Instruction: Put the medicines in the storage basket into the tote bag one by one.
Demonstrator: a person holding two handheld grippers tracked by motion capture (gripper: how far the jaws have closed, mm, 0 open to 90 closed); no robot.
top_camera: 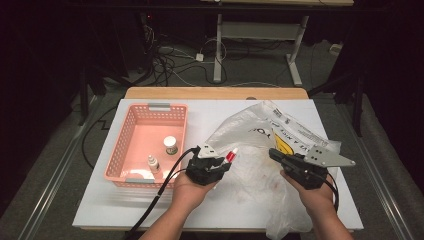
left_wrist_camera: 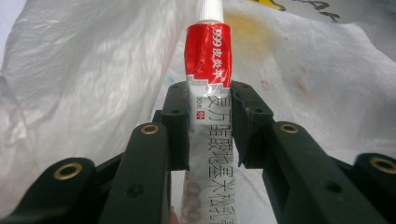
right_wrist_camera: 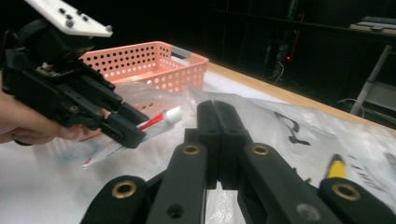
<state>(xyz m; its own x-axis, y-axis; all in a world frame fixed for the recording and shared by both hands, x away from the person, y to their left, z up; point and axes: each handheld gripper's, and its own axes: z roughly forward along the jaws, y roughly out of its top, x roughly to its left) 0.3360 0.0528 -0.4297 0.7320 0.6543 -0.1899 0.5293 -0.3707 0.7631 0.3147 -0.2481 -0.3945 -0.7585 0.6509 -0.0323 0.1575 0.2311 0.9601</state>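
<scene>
Red-and-white tube (top_camera: pixel 231 156): in the high view it sticks out of the left tongs (top_camera: pixel 223 161), small, with a red band and white cap, above the crumpled bag at the middle of the worktop (top_camera: pixel 100 210).
Plastic bag (top_camera: pixel 260 165): thin, translucent, wrinkled film with a printed panel, spread over the right half of the worktop to its near edge.
Right tongs (top_camera: pixel 274 153): black, resting on the bag, a grey three-cornered plate on top.
Basket (top_camera: pixel 131 129): salmon-pink perforated plastic, rectangular, by the left edge; a white-capped jar (top_camera: pixel 170 145) and a small bottle (top_camera: pixel 153 163) stand in it.
Left gripper view, tube (left_wrist_camera: pixel 208 107): flattened soft tube, glossy creased red foil over a silver-white body with red characters, ribbed white cap on top; the black pads (left_wrist_camera: pixel 179 123) press on both its sides, jaws partly closed around it.
Right gripper view, right tongs (right_wrist_camera: pixel 217 114): matte black jaws closed together, a fold of bag film pinched between them.
Right gripper view, left tongs (right_wrist_camera: pixel 140 133): gripping the tube (right_wrist_camera: pixel 161 119) slantwise, cap uppermost.
</scene>
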